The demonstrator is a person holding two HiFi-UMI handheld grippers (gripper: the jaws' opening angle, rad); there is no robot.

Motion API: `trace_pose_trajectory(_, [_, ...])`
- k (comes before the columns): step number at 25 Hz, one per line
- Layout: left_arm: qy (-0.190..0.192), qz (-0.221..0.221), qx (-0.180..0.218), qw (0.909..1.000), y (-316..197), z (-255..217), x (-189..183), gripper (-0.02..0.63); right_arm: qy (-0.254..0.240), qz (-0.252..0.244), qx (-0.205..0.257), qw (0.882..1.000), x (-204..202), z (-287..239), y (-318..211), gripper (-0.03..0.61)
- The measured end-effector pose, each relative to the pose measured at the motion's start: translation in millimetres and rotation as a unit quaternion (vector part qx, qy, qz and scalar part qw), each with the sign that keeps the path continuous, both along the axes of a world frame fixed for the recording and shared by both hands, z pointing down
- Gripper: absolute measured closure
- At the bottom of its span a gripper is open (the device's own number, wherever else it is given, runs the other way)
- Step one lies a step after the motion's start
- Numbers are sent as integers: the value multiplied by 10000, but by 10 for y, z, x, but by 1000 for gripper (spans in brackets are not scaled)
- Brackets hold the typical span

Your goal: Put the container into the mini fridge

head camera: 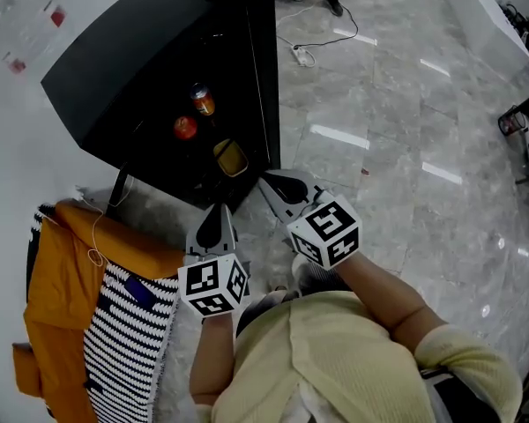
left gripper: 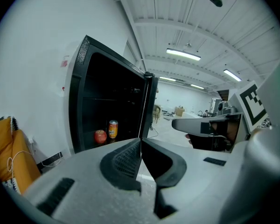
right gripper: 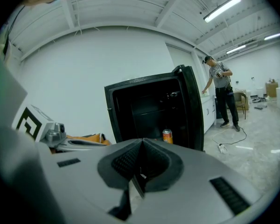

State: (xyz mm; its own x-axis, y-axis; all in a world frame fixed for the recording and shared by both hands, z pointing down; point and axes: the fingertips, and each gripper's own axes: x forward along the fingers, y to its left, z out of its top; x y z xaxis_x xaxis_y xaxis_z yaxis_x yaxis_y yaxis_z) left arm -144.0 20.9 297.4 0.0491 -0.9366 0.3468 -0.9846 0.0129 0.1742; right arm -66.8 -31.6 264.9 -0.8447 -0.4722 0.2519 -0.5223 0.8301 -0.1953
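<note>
The black mini fridge point(head camera: 150, 69) stands open, its door point(head camera: 266, 69) swung out edge-on. Inside it sit a yellow container point(head camera: 231, 157), a red apple point(head camera: 185, 128) and an orange can point(head camera: 202, 100). My left gripper point(head camera: 216, 221) hangs just in front of the fridge opening, shut and empty. My right gripper point(head camera: 278, 183) is beside it, close to the door's lower edge, also shut and empty. The left gripper view has the shut left gripper point(left gripper: 141, 143) below the apple point(left gripper: 100, 136) and can point(left gripper: 113, 129). Past the shut right gripper point(right gripper: 142, 144), only the can point(right gripper: 167, 136) shows; the container is hidden in both gripper views.
An orange jacket point(head camera: 66, 267) and a black-and-white striped cloth point(head camera: 123, 333) lie on the floor left of me. A power strip with its cable point(head camera: 301, 55) lies on the grey tiled floor behind the door. A person point(right gripper: 220, 94) stands beyond the fridge.
</note>
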Motion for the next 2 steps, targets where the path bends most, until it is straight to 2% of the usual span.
trace_pose_trajectory(2, [-18, 26, -10, 10000, -17, 8, 19, 586, 0, 12, 7, 10000, 12, 4, -17, 551])
